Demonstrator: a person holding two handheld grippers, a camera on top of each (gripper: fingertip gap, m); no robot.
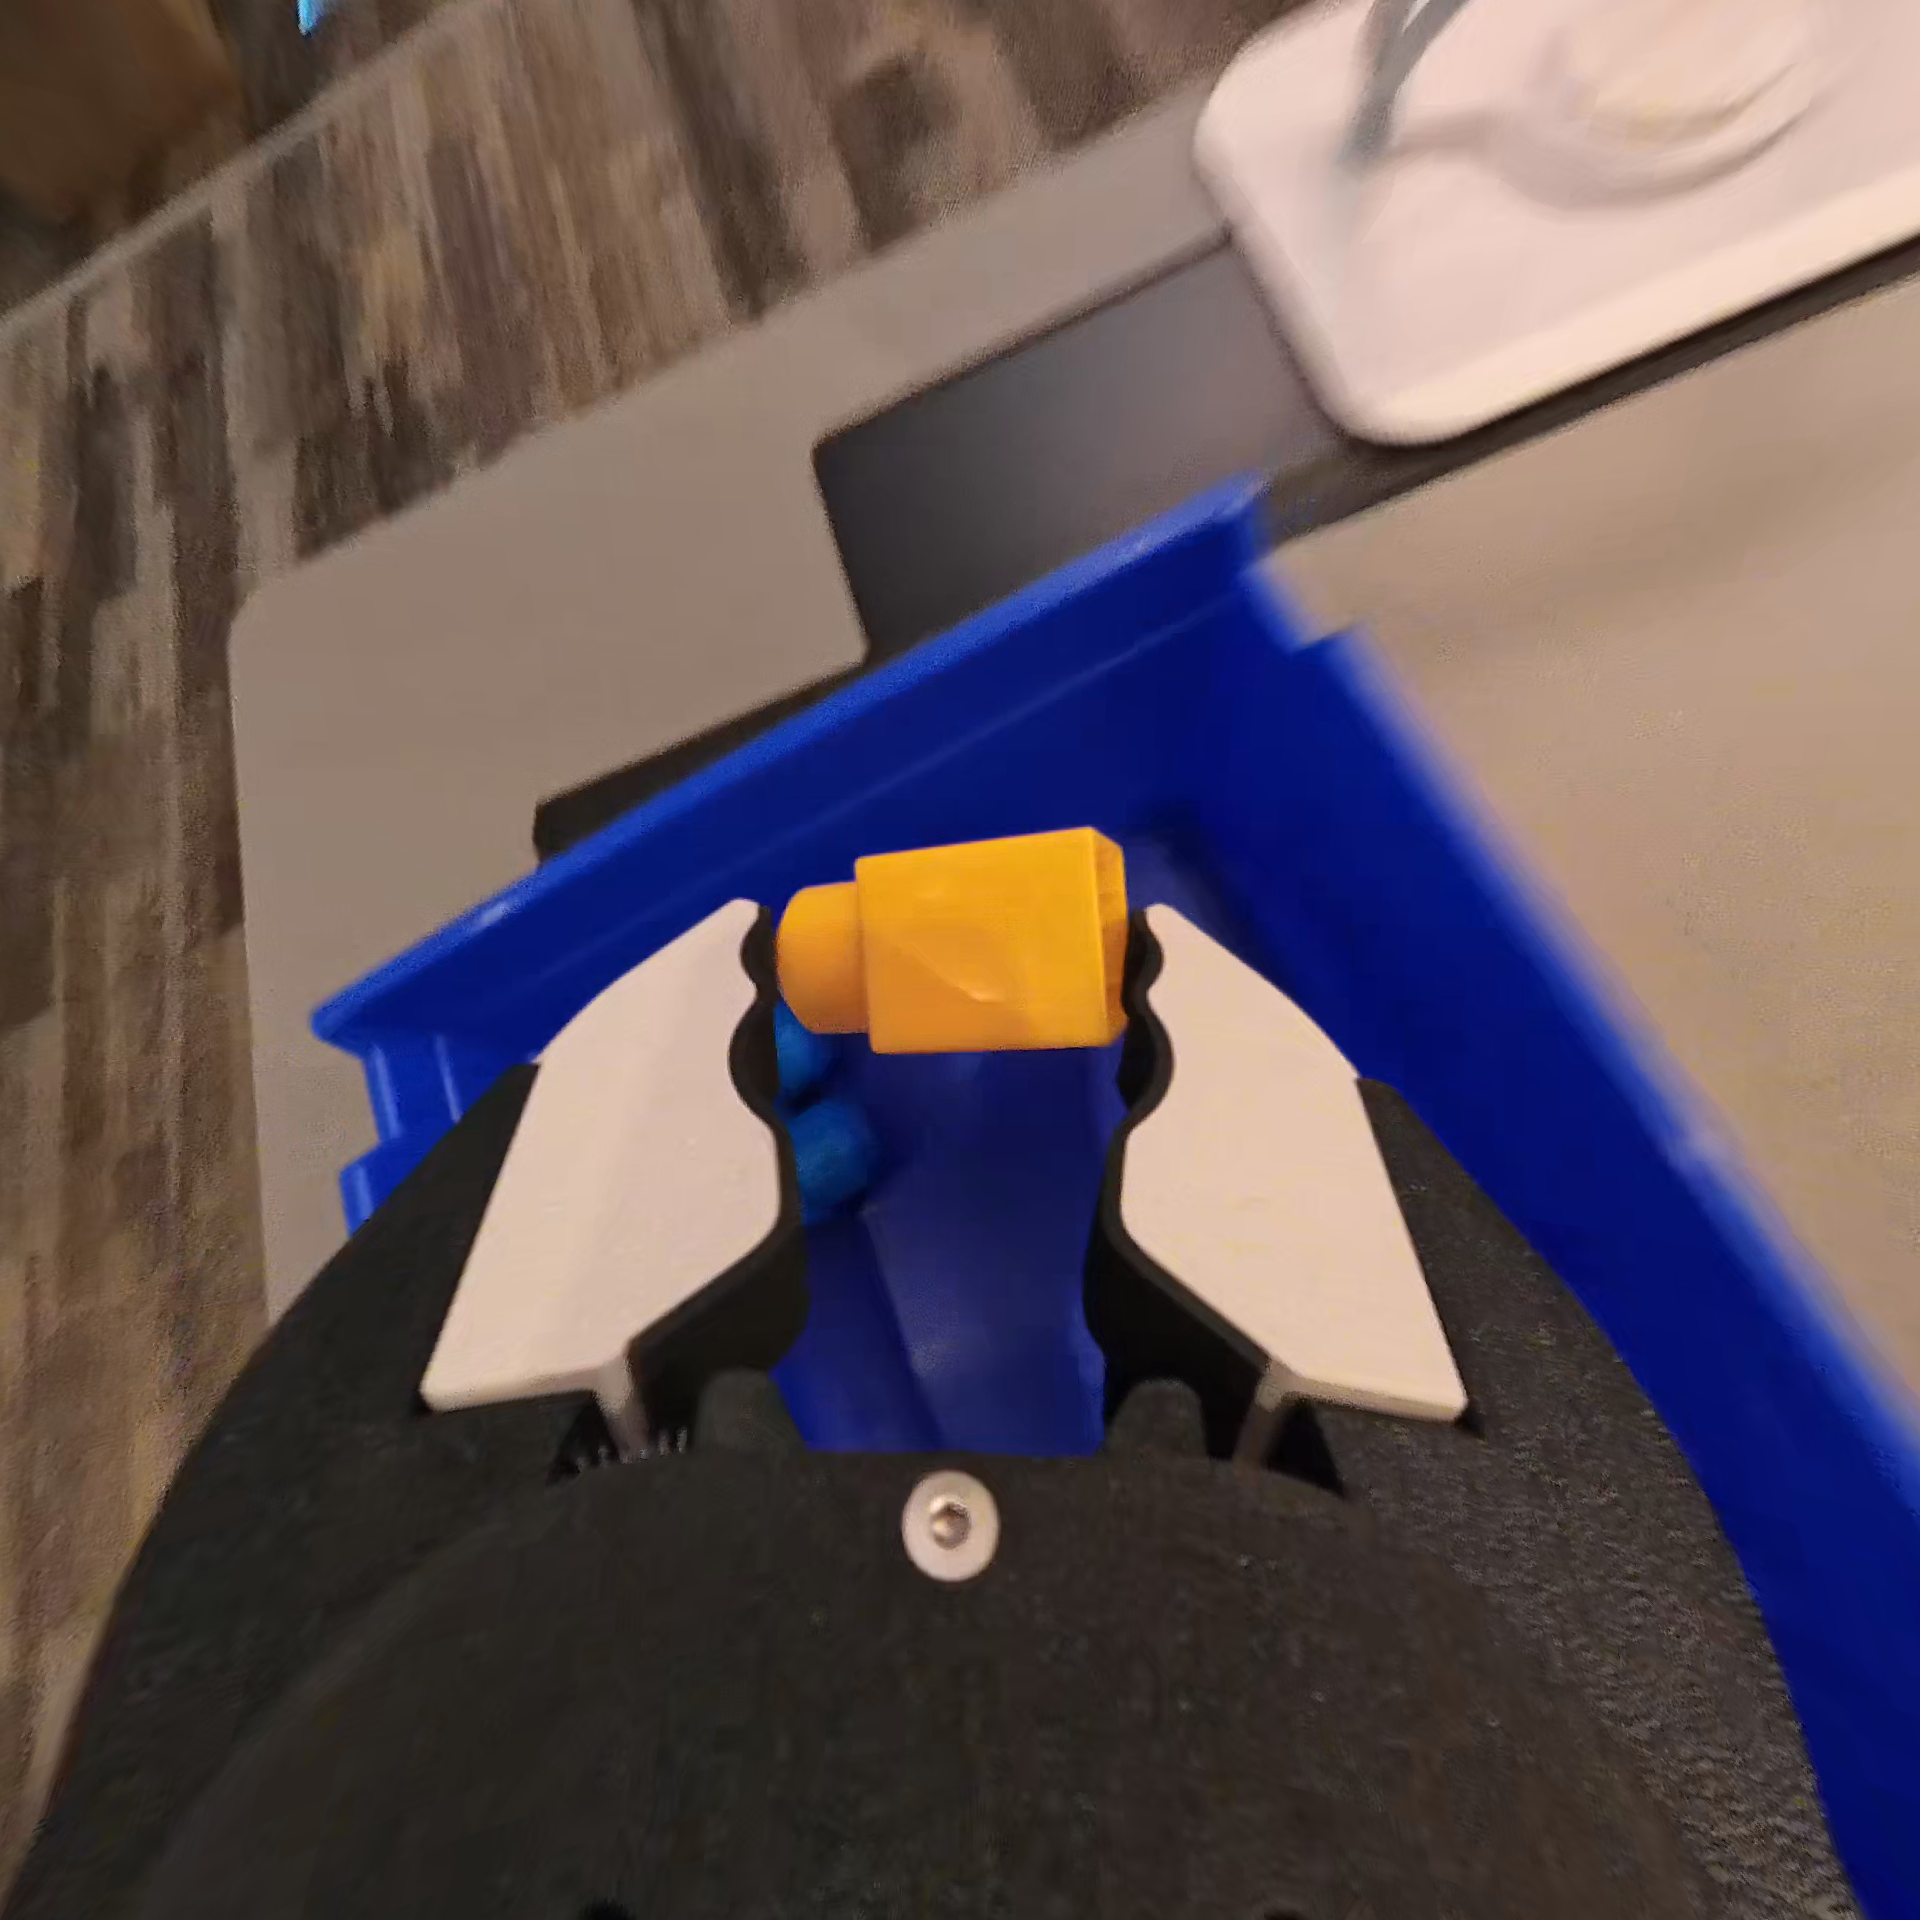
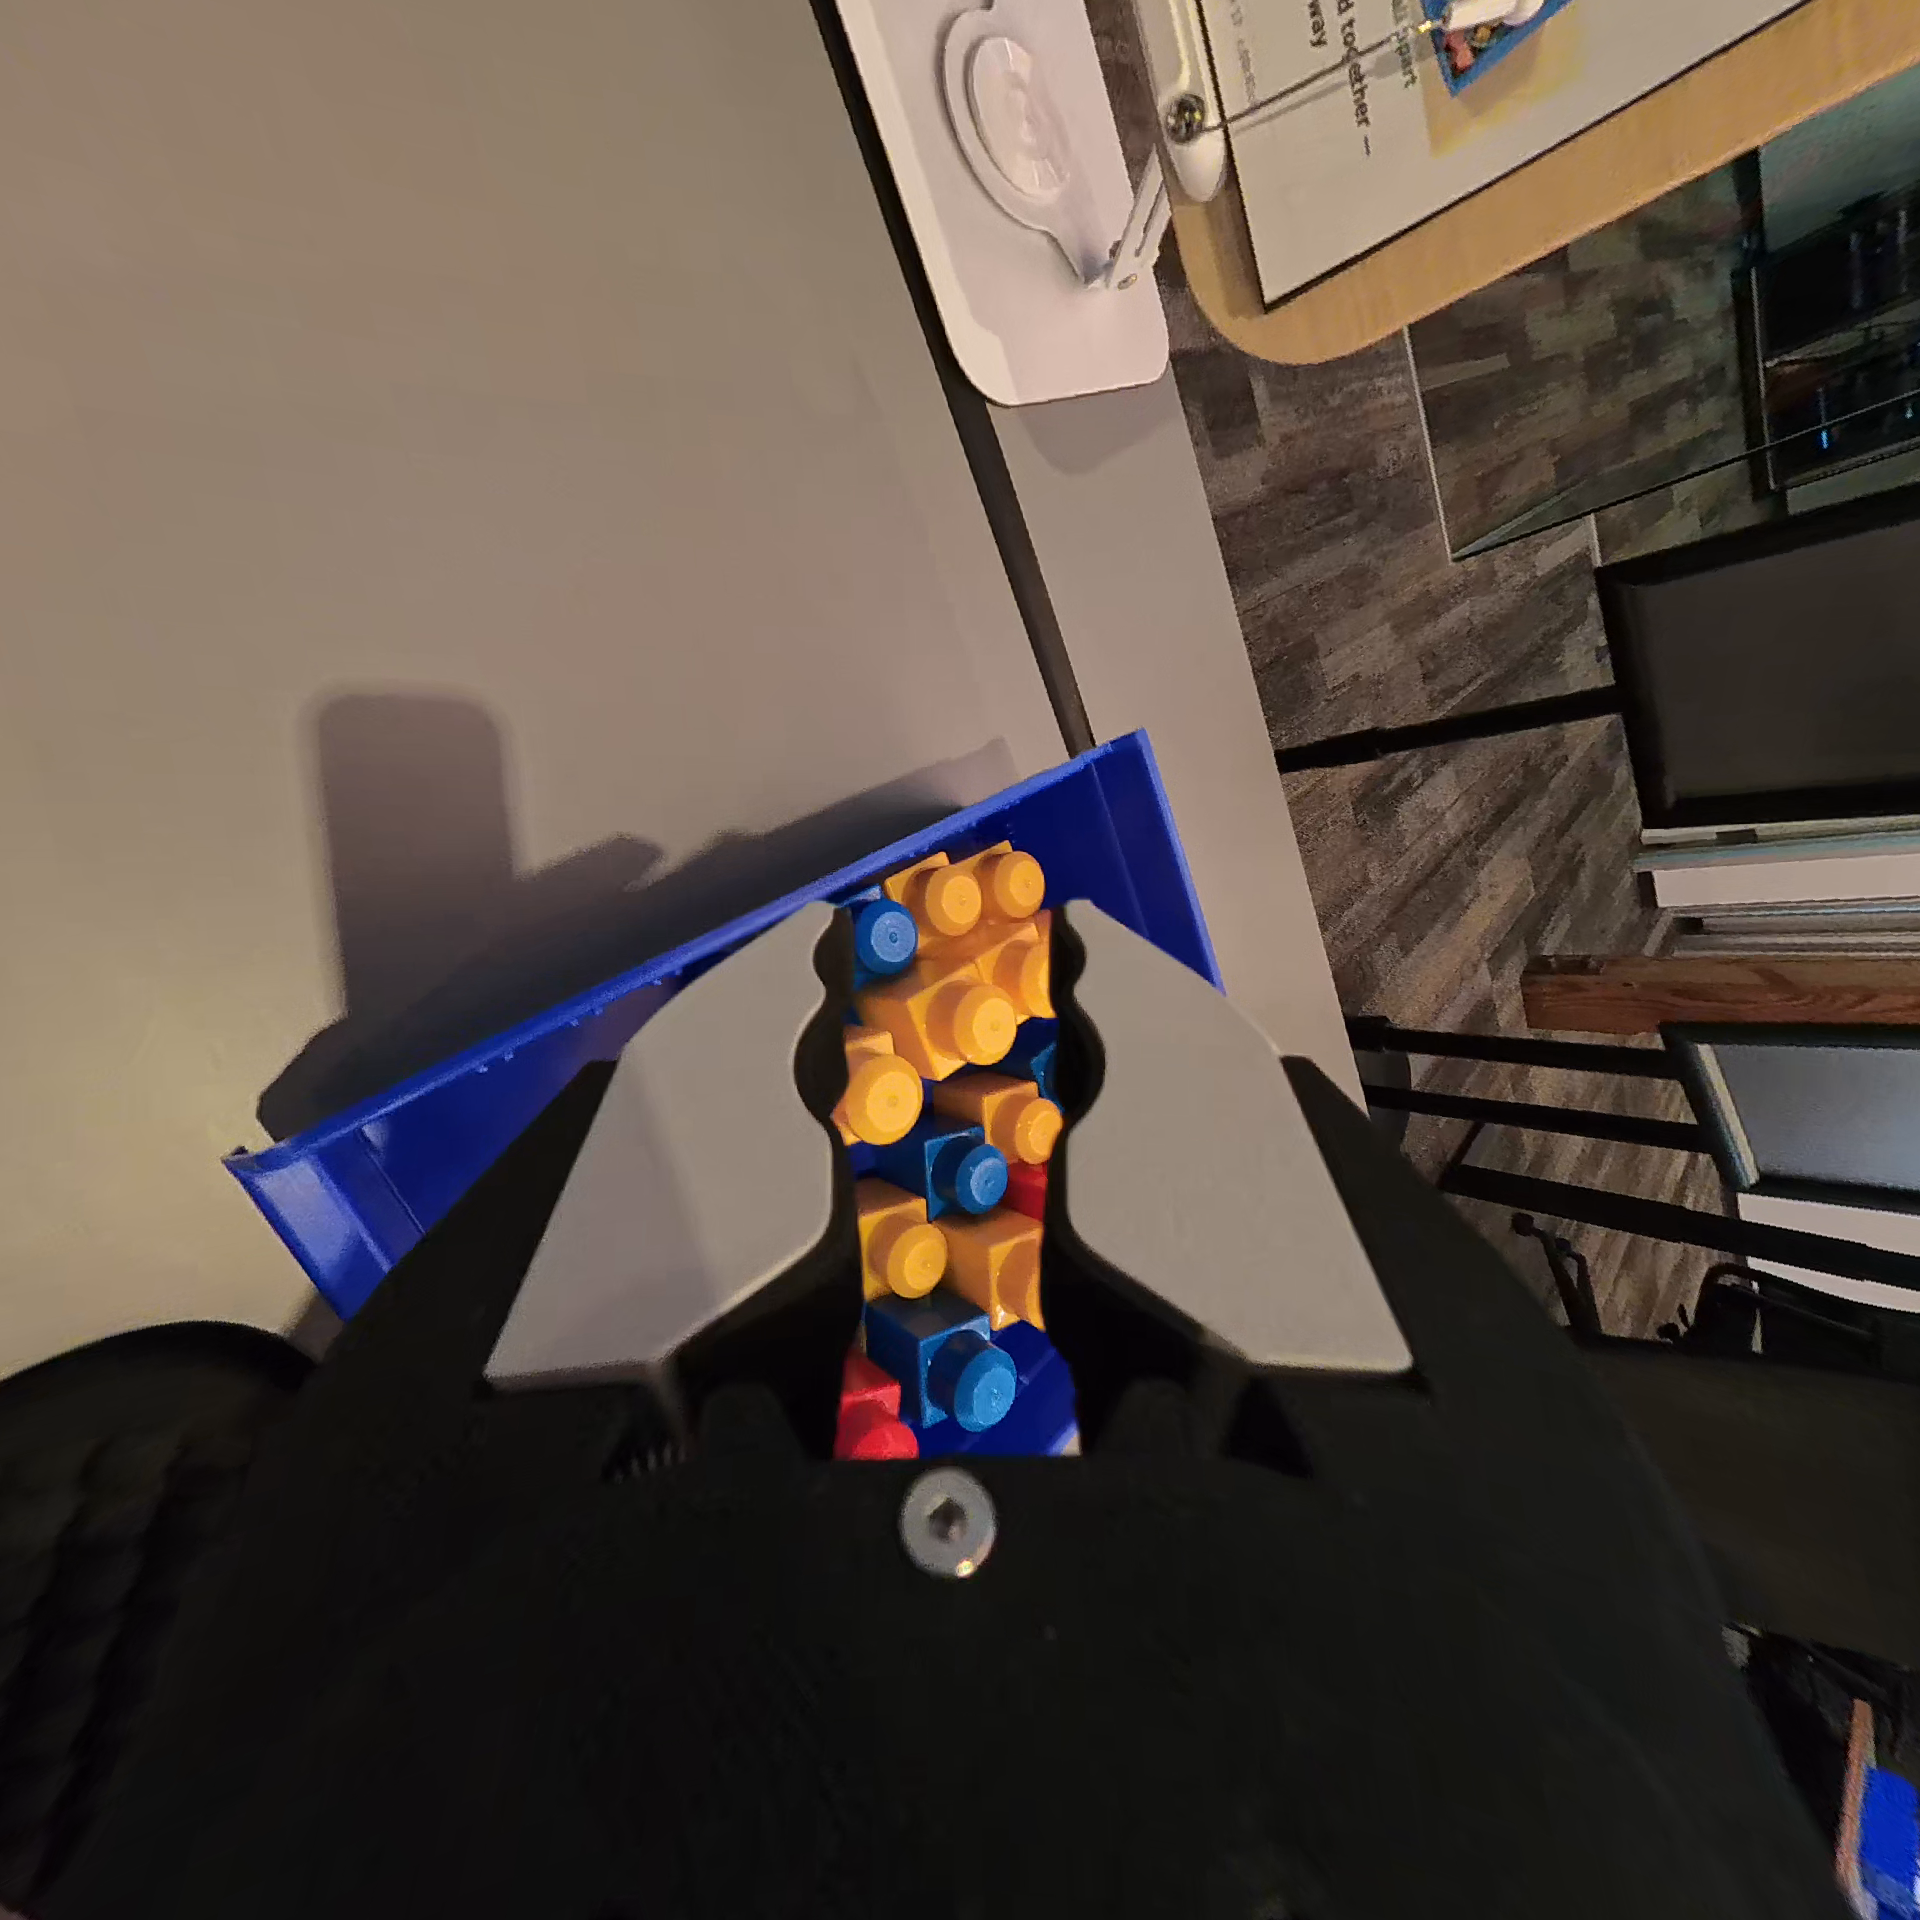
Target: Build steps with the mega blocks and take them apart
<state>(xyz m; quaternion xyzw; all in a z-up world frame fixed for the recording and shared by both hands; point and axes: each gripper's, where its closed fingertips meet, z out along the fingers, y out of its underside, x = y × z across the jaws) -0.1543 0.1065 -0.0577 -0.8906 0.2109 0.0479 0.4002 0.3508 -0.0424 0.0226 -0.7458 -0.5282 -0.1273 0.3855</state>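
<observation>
Two grippers over a grey table [image 2: 416,416]: left [image 1: 951,961] clamping a yellow block [image 1: 987,940], right [image 2: 951,961] apart, empty.

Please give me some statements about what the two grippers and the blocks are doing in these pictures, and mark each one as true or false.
1. The left gripper holds a yellow block between its jaws. True.
2. That yellow block has its stud pointing sideways. True.
3. The right gripper is clamped on a red block. False: its jaws stand apart with nothing between them, above the loose blocks.
4. The bin that holds the blocks is green. False: it is blue.
5. The blocks in the bin are yellow, blue and red. True.
</observation>
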